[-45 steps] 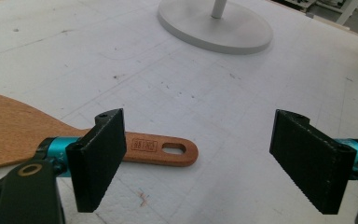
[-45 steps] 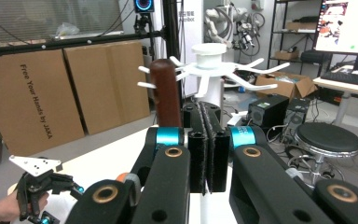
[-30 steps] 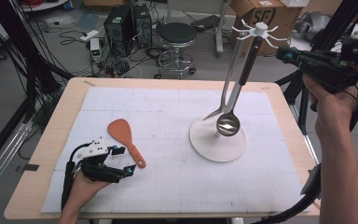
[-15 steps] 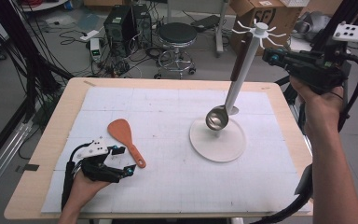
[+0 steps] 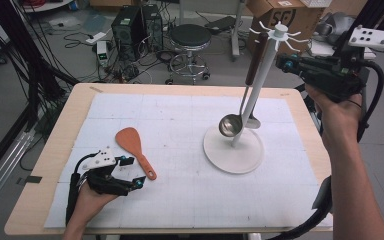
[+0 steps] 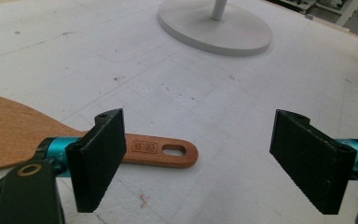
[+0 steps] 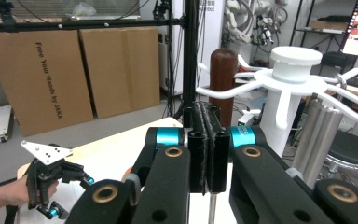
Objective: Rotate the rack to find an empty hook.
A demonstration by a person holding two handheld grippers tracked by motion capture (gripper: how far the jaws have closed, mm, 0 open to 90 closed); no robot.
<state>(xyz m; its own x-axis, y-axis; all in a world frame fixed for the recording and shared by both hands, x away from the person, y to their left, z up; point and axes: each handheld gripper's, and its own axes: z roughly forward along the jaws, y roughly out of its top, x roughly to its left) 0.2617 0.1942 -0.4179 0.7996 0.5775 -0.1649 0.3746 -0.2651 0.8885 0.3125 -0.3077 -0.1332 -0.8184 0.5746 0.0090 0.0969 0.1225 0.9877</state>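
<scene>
Overhead, ladle (image 5: 228, 125) hanging, spatula (image 5: 134, 146) flat

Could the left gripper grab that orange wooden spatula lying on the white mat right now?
Probably yes. The left gripper has its jaws open, and the orange wooden spatula lies flat just ahead of them, its handle end bare, with nothing in between.

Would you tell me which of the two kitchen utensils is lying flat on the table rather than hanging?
The orange wooden rice paddle, lying flat on the white mat beside the left gripper. The metal ladle hangs by its dark handle from the white rack.
</scene>
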